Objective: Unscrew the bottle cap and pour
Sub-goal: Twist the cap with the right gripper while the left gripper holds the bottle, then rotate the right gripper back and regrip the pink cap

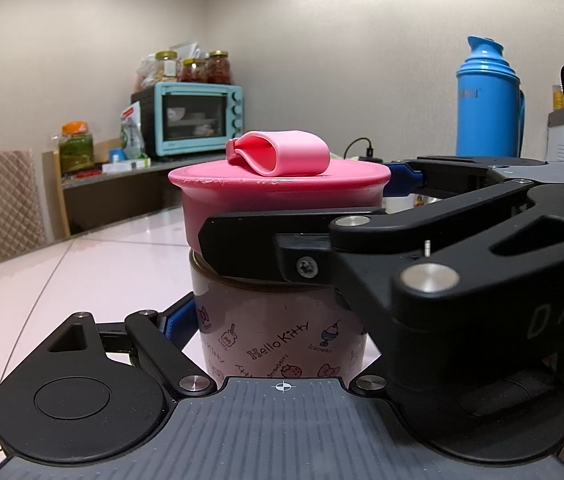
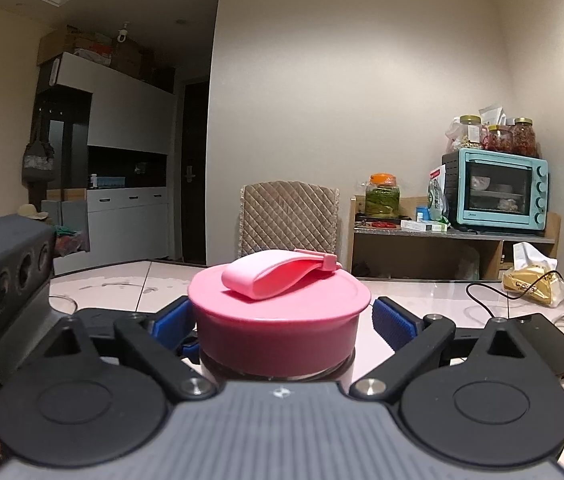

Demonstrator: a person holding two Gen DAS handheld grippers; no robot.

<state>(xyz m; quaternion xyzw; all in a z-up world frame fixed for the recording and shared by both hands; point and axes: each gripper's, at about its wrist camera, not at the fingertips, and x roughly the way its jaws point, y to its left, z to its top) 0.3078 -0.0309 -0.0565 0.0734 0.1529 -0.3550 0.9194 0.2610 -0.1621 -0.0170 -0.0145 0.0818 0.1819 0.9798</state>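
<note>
Pink Hello Kitty bottle (image 1: 277, 332) stands upright on the white bench (image 1: 81, 280), left claw (image 1: 277, 316) clamped on its body w/ blue pads, while right claw (image 2: 282, 320) sits level w/ the pink cap (image 2: 277, 320), pads (image 2: 394, 322) either side, right pad just clear of it.
</note>
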